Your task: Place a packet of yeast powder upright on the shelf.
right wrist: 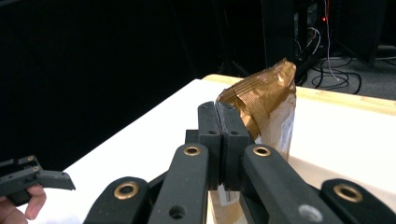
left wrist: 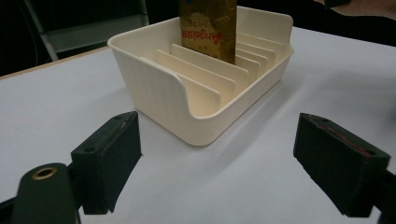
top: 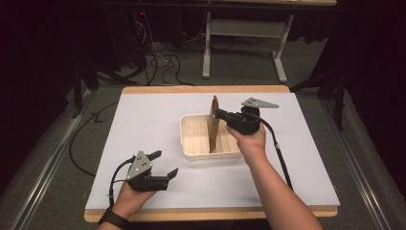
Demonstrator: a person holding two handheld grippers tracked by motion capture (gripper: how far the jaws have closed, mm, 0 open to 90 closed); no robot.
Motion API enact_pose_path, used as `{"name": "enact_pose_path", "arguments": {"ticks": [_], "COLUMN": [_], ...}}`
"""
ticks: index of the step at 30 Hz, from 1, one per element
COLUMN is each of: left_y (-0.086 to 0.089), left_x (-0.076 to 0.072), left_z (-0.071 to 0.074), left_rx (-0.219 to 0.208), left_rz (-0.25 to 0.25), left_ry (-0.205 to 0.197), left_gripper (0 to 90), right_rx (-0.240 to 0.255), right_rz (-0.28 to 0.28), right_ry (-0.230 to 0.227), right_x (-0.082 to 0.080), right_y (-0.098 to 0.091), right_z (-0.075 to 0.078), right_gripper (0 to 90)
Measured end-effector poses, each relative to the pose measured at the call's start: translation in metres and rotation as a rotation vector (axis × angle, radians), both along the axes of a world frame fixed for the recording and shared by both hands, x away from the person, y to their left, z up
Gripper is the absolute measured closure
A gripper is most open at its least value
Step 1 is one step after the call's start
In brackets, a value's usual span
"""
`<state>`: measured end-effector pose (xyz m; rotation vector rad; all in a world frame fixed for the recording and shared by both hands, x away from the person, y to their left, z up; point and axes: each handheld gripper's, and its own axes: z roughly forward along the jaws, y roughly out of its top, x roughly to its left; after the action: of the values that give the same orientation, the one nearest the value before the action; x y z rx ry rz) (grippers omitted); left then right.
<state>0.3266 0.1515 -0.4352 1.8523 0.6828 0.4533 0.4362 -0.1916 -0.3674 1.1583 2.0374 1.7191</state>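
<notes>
From the high view, a cream slotted tray (top: 191, 143) sits a bit right of centre on the white-topped counter (top: 143, 120), and a gold-brown packet (top: 214, 125) is standing in one of its slots, upright on edge, long axis pretty much vertical with its crimped top sticking well above the tray rim. The right gripper (top: 221, 114) comes in from the right and has its jaws pinched closed on the upper part of the packet. The left gripper (top: 163, 164) is down near the front-left of the counter, jaws spread wide with nothing in them, well apart from the tray. Loads of bare counter to the left and in front of the tray, less on the far and right sides before the wooden edge. In the left gripper view, the two black jaws are far apart and empty, the tray (left wrist: 154, 88) sits beyond them with its dividers running away from the camera, and the packet (left wrist: 208, 28) stands in a slot toward the far end, print upside down. In the right gripper view, the jaws are shut tight on the packet (right wrist: 268, 100) just below its crinkled top seal, and the left gripper (right wrist: 28, 179) shows at the lower left.
</notes>
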Motion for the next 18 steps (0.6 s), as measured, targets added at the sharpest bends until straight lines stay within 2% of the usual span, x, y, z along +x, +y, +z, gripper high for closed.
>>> {"name": "enact_pose_path", "arguments": {"ticks": [5, 14, 18], "left_y": [-0.001, 0.000, 0.000], "left_x": [0.000, 0.000, 0.000], "left_z": [0.000, 0.000, 0.000], "left_rx": [-0.002, -0.001, -0.002], "left_rz": [0.002, 0.000, 0.000], "left_ry": [-0.001, 0.000, 0.000], "left_gripper": [15.6, 15.5, 15.5], "right_rx": [-0.004, -0.004, -0.006], "right_rz": [-0.001, 0.002, -0.001], "right_ry": [0.008, -0.002, -0.006], "right_x": [-0.001, -0.003, -0.004], "right_y": [-0.001, -0.003, -0.003], "right_z": [-0.003, 0.004, 0.007], "right_gripper": [89.9, 89.1, 85.6]}}
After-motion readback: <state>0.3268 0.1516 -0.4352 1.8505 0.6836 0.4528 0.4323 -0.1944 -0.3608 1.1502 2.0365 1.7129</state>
